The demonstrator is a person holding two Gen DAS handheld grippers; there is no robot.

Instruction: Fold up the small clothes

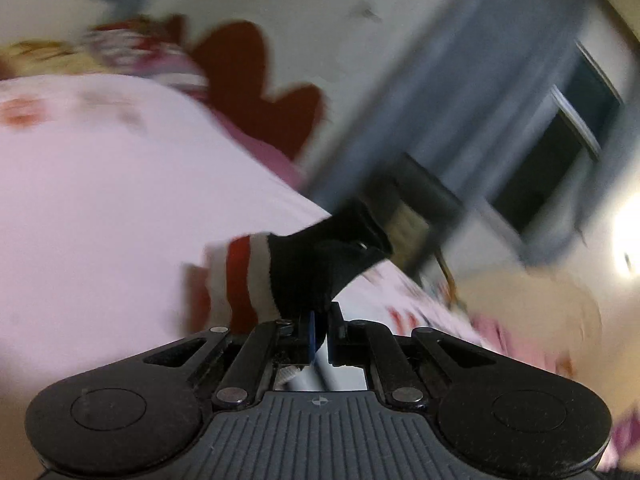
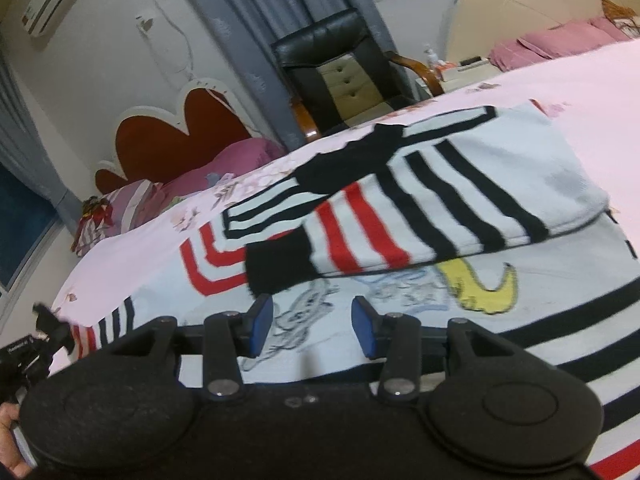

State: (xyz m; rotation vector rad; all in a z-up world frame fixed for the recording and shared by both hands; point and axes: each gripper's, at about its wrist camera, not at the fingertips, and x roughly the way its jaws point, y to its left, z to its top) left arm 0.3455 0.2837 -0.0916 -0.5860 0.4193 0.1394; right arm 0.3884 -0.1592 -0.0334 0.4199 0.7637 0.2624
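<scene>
A white knitted sweater (image 2: 460, 184) with black and red stripes and a cartoon print lies on the pink bed sheet (image 2: 580, 92). One sleeve is folded across it and ends in a black cuff (image 2: 280, 264). My right gripper (image 2: 312, 320) hovers open just over the printed front, with nothing between its blue pads. In the blurred left wrist view my left gripper (image 1: 320, 320) is shut on the other sleeve's black cuff (image 1: 312, 268). It holds the red-and-white striped sleeve (image 1: 240, 276) lifted off the sheet (image 1: 100, 200). That gripper (image 2: 48, 324) also shows at the far left of the right wrist view.
A black office chair (image 2: 332, 68) stands beyond the bed's far edge, before grey curtains (image 2: 248, 20). A red heart-shaped headboard (image 2: 172, 140) and pink pillows (image 2: 120, 208) lie to the left. More pink bedding (image 2: 560, 40) is piled at the far right. A person's hand (image 2: 8, 420) shows at the lower left.
</scene>
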